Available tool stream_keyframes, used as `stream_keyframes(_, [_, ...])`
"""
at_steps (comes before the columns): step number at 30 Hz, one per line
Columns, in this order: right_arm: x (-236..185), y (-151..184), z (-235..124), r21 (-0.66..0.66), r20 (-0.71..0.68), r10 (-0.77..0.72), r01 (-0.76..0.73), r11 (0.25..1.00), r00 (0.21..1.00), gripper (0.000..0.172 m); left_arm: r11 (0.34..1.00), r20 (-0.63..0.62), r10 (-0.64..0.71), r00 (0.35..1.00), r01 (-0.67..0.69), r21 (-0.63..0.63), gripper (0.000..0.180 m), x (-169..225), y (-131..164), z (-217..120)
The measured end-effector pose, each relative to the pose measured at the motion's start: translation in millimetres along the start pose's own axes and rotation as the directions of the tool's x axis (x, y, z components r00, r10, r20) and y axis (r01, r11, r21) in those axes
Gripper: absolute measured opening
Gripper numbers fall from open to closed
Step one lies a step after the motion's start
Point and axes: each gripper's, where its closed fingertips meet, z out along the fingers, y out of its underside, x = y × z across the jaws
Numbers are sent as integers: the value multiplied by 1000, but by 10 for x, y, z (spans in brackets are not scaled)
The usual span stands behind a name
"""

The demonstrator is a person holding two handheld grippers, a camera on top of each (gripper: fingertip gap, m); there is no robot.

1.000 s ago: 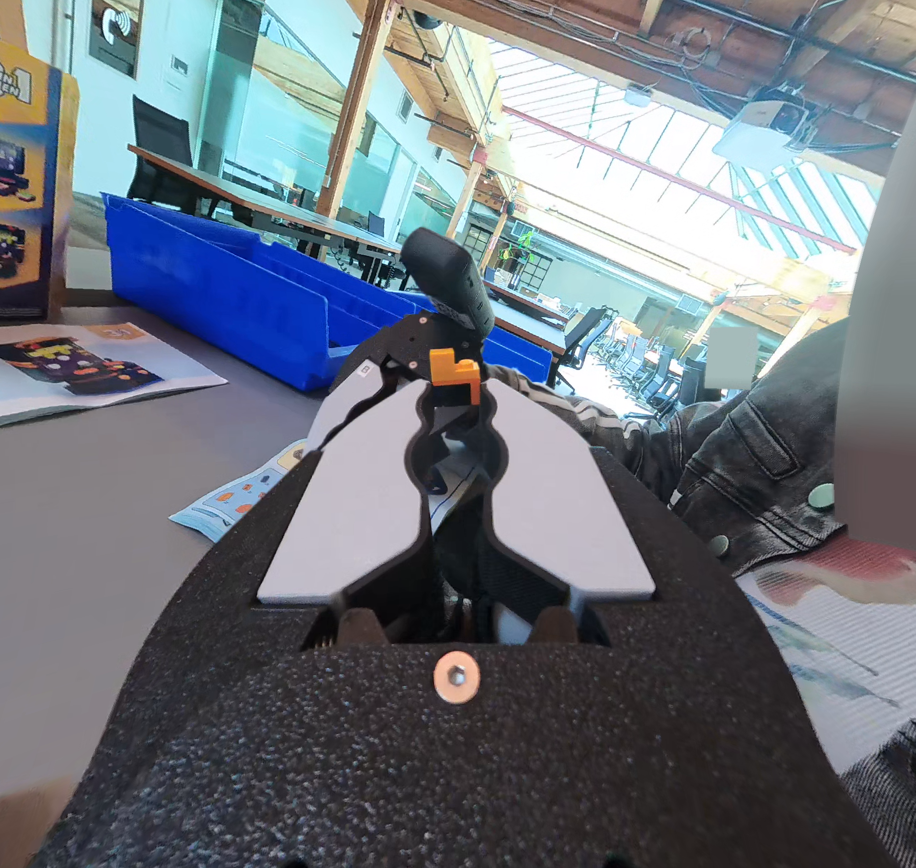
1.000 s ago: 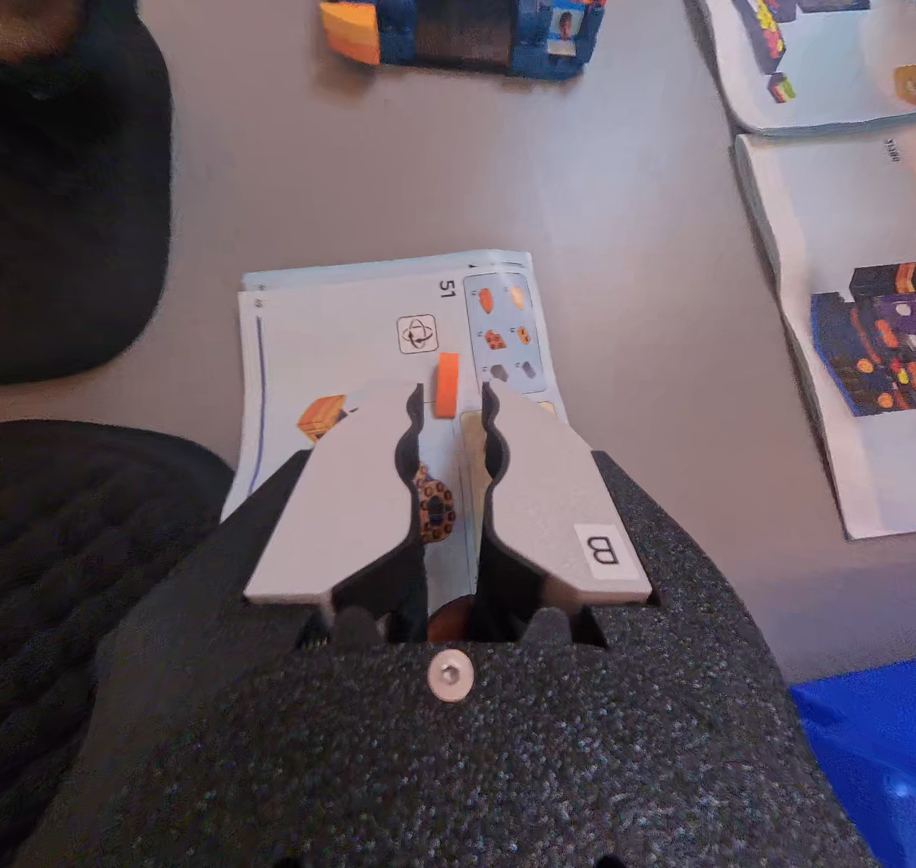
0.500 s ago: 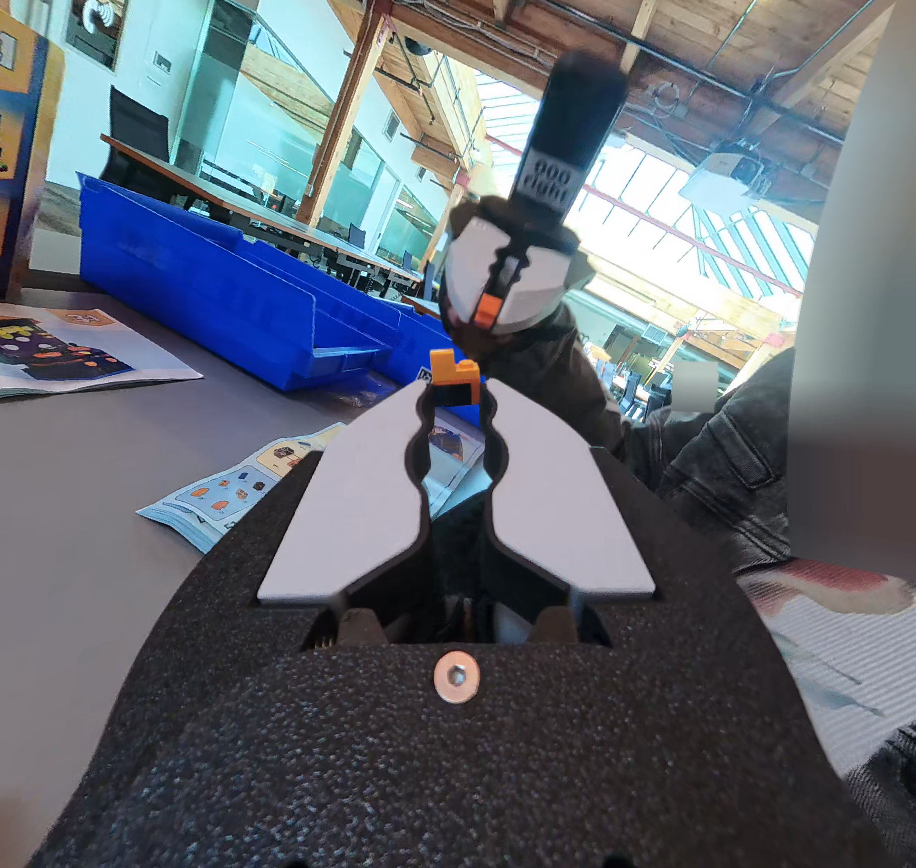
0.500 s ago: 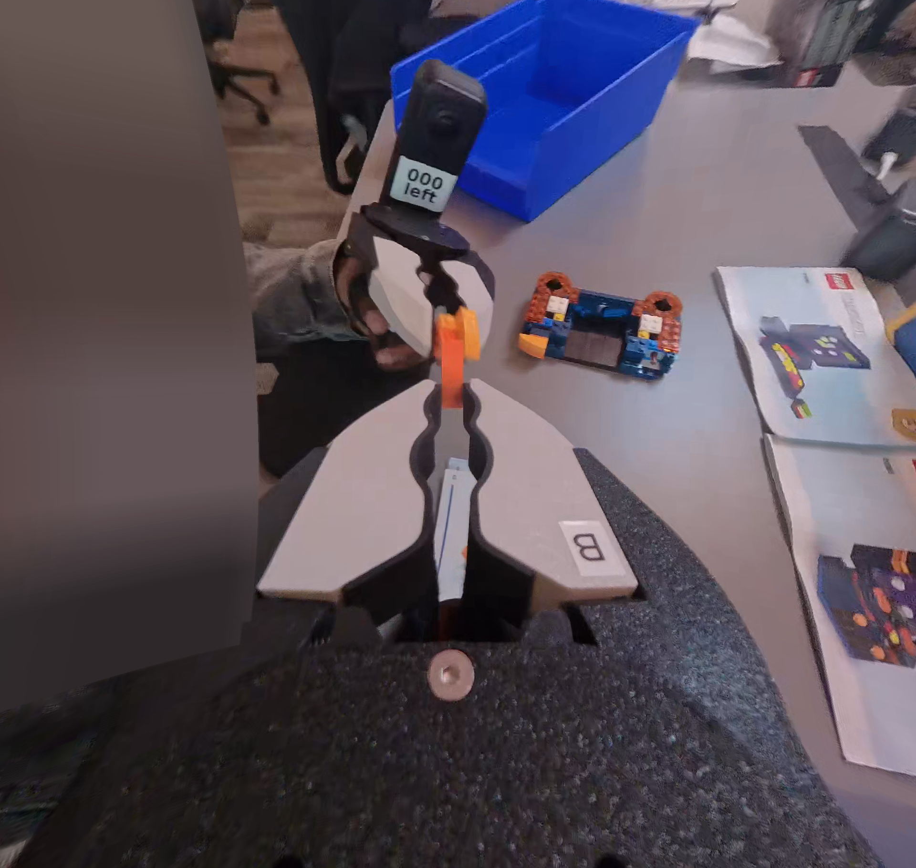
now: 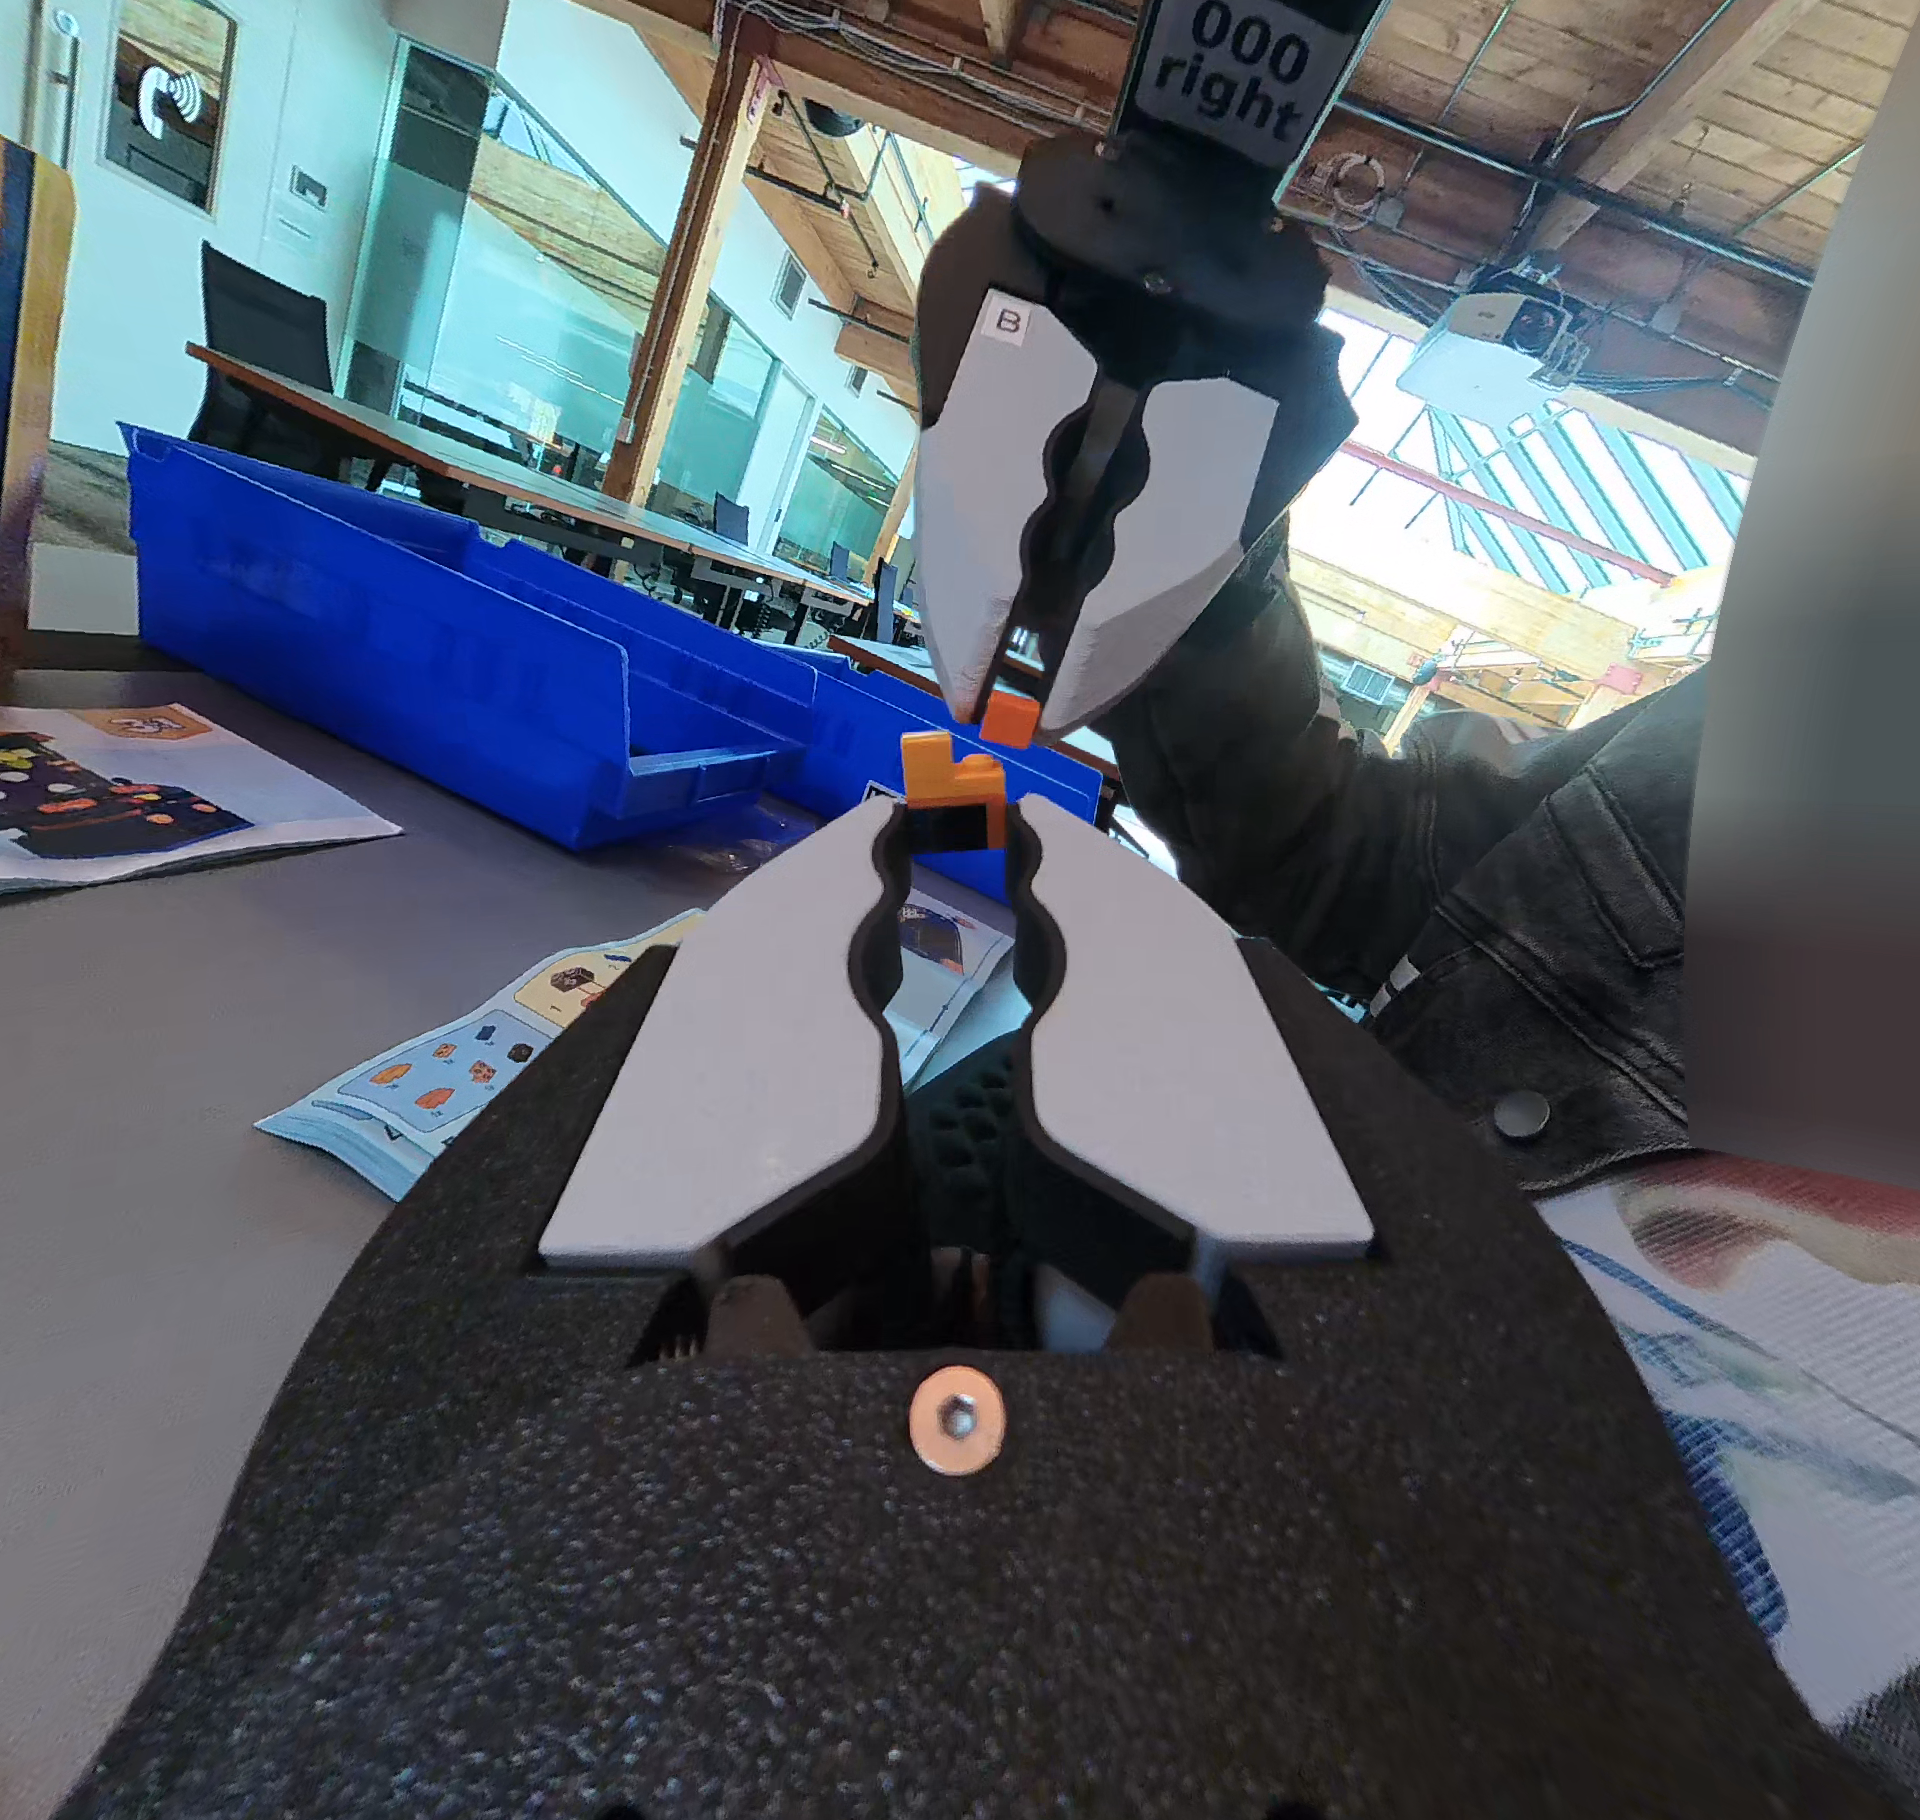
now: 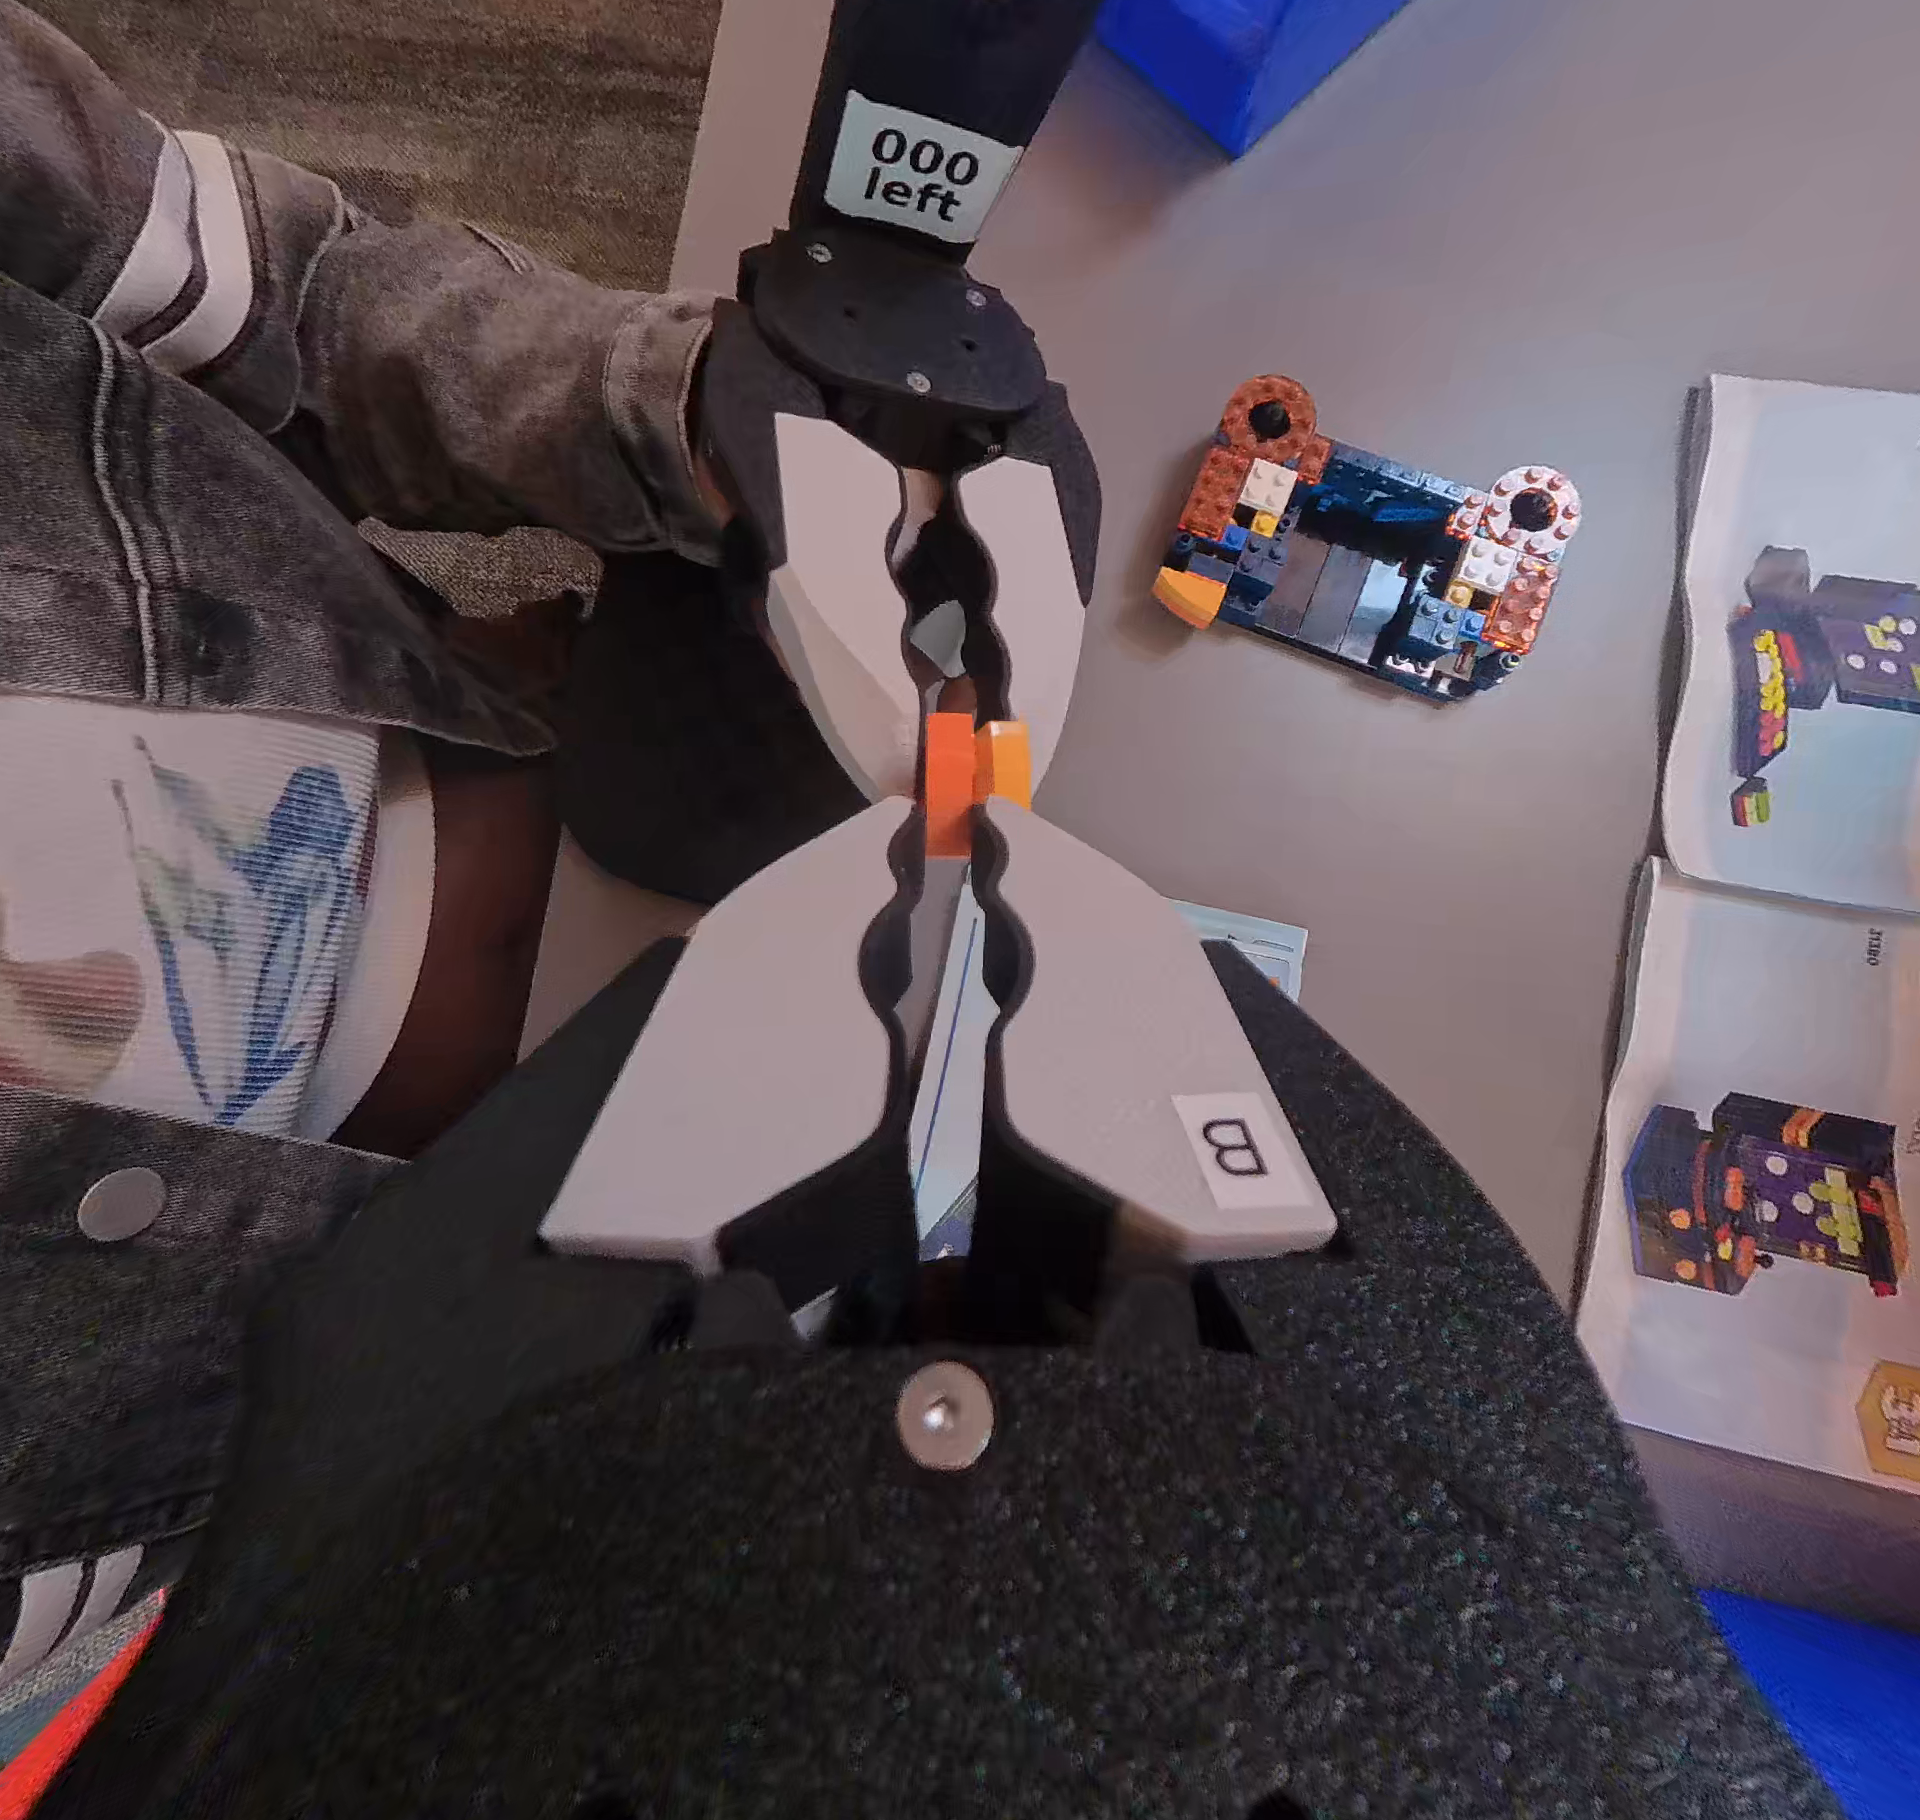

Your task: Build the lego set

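My left gripper (image 5: pixel 954 814) is shut on a small orange and black brick piece (image 5: pixel 951 783) and holds it up above the grey table (image 5: pixel 208 991). My right gripper (image 6: pixel 943 820) is shut on a thin orange brick (image 6: pixel 945 794). It also shows in the left wrist view (image 5: pixel 1008 716), coming down from above. The thin orange brick (image 5: pixel 1006 719) sits just above and right of the left gripper's piece, nearly touching it. In the right wrist view the left gripper (image 6: pixel 961 742) faces mine tip to tip, and the two orange pieces meet side by side.
A blue bin (image 5: pixel 416 627) stands behind on the table. A part-built brick model (image 6: pixel 1361 555) lies on the table at the right. Open instruction booklets (image 6: pixel 1787 1043) lie at the far right, another leaflet (image 5: pixel 499 1053) below the grippers. A person's denim sleeve (image 6: pixel 364 420) is at the left. My left and right fingertips are right by each other.
The right gripper shut on the thin orange brick lying on the leaflet, lifted it and brought it up to the left gripper's piece. The left gripper stayed shut on its piece.
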Motion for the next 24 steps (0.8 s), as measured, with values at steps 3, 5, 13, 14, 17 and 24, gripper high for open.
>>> stream_keyframes(3, [10,-1,14,-38,-21,-9,8,999,1000,8,1000,-12,-7,1000,7,14,16,21,-21,-4])
stream_keyframes(5, [6,-12,15,-48,-23,-12,11,999,1000,8,1000,-14,-6,1000,6,19,16,27,-30,-9])
stream_keyframes(13, [0,-38,11,-68,-41,-18,16,998,999,8,999,-22,-7,1000,8,32,16,46,-53,-14])
stream_keyframes(14, [0,-40,11,-69,-42,-18,15,997,999,8,999,-22,-6,1000,7,33,16,48,-54,-14])
stream_keyframes(17, [-4,-44,13,-71,-43,-16,13,997,999,8,999,-23,-6,1000,6,33,16,52,-52,-14])
stream_keyframes(24, [-5,-41,14,-74,-47,-18,15,997,999,8,999,-26,-9,1000,10,37,16,53,-57,-16])
